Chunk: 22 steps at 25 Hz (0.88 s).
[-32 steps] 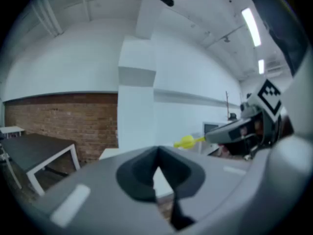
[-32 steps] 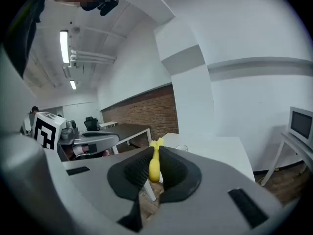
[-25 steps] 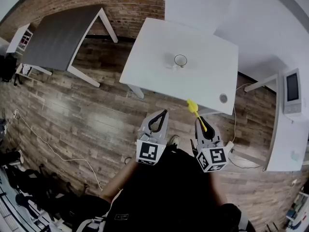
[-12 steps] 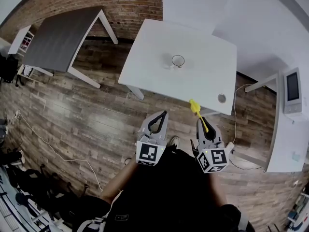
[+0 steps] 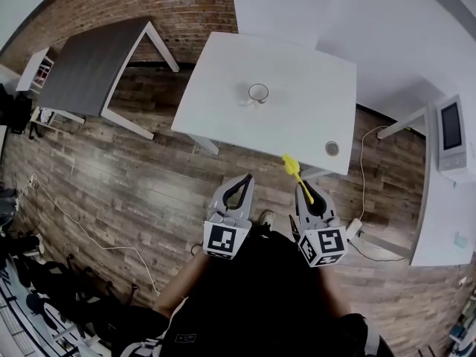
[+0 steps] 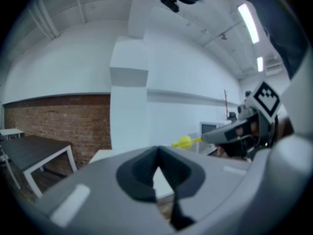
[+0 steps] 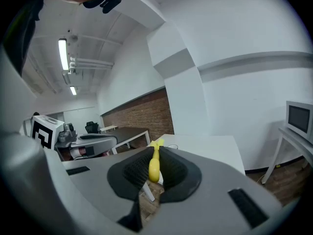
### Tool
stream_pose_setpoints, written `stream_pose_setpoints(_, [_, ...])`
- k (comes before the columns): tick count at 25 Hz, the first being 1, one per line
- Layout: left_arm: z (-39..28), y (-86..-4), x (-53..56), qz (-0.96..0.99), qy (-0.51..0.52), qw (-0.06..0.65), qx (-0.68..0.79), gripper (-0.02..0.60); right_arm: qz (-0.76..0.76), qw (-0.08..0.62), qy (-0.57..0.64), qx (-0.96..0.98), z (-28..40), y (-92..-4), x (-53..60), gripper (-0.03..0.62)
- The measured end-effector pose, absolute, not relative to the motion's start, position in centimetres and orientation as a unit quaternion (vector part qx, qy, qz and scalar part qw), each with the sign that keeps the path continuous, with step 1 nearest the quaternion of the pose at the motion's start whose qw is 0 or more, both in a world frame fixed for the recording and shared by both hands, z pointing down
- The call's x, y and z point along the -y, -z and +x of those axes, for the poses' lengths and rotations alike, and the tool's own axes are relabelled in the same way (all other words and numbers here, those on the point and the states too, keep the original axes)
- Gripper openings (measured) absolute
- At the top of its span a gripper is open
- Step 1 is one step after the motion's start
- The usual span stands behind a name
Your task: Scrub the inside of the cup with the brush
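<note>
- Cup (image 5: 258, 92) stands on the white table (image 5: 297, 129), well apart from both grippers; probably clear glass, too small to be sure.
- Right gripper (image 5: 304, 190) pinches the yellow brush (image 5: 291, 167) by its handle, head pointing toward the table edge.
- Left gripper (image 5: 246, 180) has its jaws pressed together, nothing between them.
- Both hang over the wood floor (image 5: 134, 177).

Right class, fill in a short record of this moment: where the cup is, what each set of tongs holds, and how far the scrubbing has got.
cup: upright on the white table, apart from both tongs
left tongs: shut, nothing between them
right tongs: shut on the yellow brush, its head pointing toward the table
scrubbing: not yet begun; the brush is nowhere near the cup
</note>
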<state>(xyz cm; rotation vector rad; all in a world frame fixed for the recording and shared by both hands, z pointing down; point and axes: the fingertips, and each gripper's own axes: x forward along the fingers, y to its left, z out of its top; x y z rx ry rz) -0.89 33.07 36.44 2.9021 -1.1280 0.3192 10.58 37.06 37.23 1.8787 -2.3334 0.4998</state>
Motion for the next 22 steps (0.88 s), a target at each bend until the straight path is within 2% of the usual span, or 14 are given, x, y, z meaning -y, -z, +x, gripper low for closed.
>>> stream_pose_setpoints(10, [0.6, -37.8, -33.3, 0.928, -0.122, 0.013, 0.353, 0.005, 0.607, 0.056, -0.179, 0.772, 13.0, -38.6, -36.0, 0.031])
stream_pose_setpoints(22, [0.4, -39.8, -21.5, 0.931, -0.134, 0.019, 0.338, 0.005, 0.624, 0.076, -0.189, 0.754, 11.7, -39.4, -27.3, 0.031])
